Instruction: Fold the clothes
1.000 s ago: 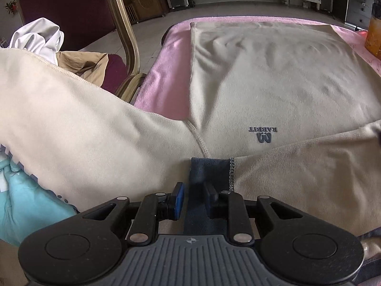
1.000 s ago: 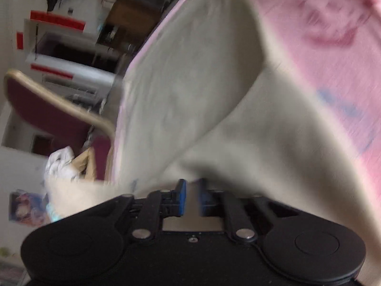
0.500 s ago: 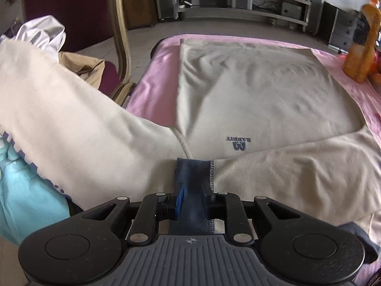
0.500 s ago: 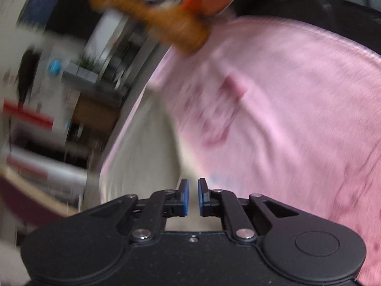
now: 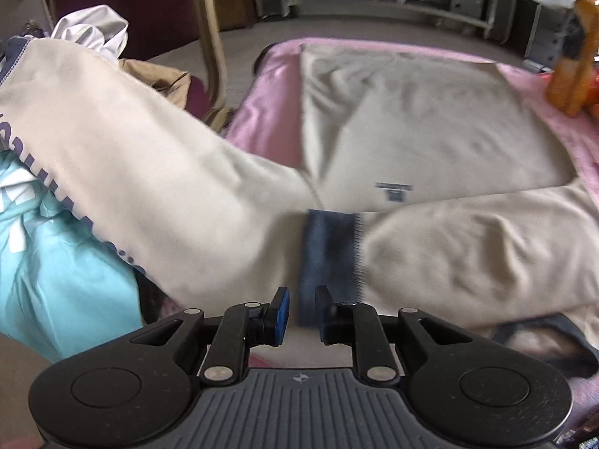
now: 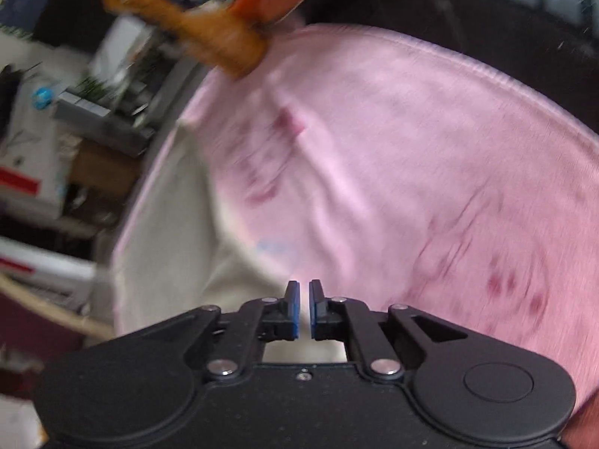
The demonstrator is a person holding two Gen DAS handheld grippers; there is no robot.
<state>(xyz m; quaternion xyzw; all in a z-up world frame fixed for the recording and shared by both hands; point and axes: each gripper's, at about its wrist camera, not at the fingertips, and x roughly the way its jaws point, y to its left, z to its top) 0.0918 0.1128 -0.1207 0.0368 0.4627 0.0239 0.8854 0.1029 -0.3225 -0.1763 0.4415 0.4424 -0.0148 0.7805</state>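
Note:
A beige sweatshirt [image 5: 411,119] lies on a pink cloth [image 5: 269,127]. Its right sleeve is folded across the chest and ends in a dark blue cuff [image 5: 329,250]. Its left sleeve [image 5: 131,164] hangs off to the left. My left gripper [image 5: 301,308] is open a little, just in front of the cuff, holding nothing. In the right wrist view my right gripper [image 6: 304,307] is shut and empty over the pink cloth [image 6: 411,187], with the beige sweatshirt [image 6: 168,224] to its left. That view is blurred.
A chair [image 5: 209,30] with clothes piled on it stands at the left. A turquoise garment [image 5: 48,262] lies at the lower left. An orange toy [image 5: 572,75] sits at the table's right side; it also shows in the right wrist view [image 6: 194,30]. Shelves stand behind.
My left gripper has opened and let go of the blue cuff, drawing back. My right gripper let go of the beige cloth and swung right over the pink cloth.

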